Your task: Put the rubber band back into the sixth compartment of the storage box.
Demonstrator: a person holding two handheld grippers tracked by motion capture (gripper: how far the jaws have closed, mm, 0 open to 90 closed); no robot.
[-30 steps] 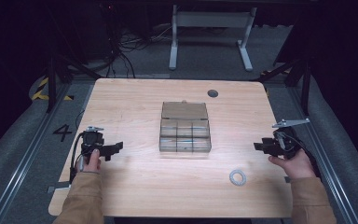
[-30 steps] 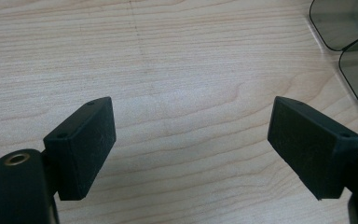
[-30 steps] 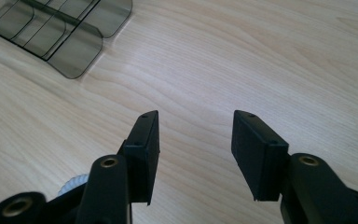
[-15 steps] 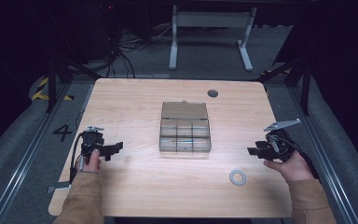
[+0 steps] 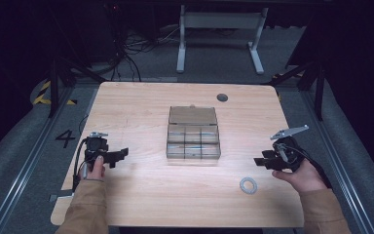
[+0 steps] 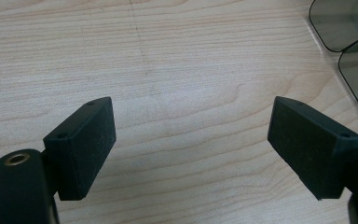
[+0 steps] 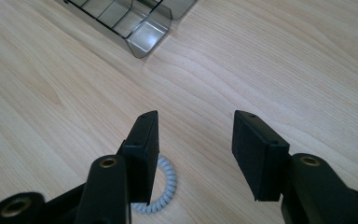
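Your right gripper [image 5: 262, 161] is drifting lower than a second ago, toward the coiled hair tie [image 5: 248, 185] lying just ahead of it and to its left; your left gripper [image 5: 122, 152] is holding where it was. Left gripper view: you are keeping the jaws spread wide over bare table [image 6: 177, 70], the clear compartment box [image 6: 349, 42] ahead-right. Right gripper view: jaws spread, nothing held, the coil [image 7: 161, 186] just behind the left jaw, so a pickup looks likely.

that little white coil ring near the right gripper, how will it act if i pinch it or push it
The coil ring looks like a springy spiral hair tie, so it will probably squash and stretch rather than stay stiff. It is small and thin, so likely very light. Lying flat on the smooth wooden table, it may slide away from the open right gripper instead of rolling.
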